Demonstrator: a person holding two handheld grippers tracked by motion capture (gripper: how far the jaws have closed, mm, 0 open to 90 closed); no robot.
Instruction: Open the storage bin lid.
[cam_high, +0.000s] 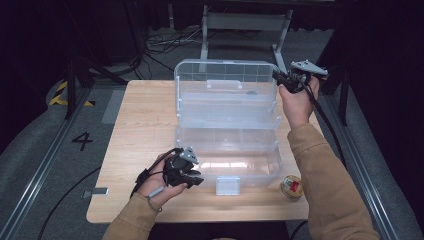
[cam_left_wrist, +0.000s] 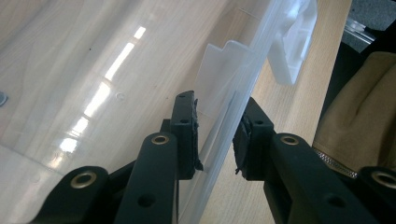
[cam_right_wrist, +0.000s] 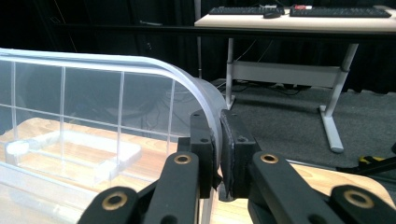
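Near edge of the table (cam_high: 125, 150): left gripper (cam_left_wrist: 217, 135) straddles the clear box's (cam_high: 227, 145) front wall, jaws apart, not pinching. Far right, right gripper (cam_right_wrist: 218, 149) clamps the raised lid (cam_right_wrist: 140, 74). Light, slick, flexy plastic; grip rims.

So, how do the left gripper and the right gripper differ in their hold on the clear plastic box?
The left gripper straddles the front wall of the clear plastic box with a gap beside its pads; the right gripper is shut on the raised lid's corner. The left sits low near the table, the right high. Both have black jaws.
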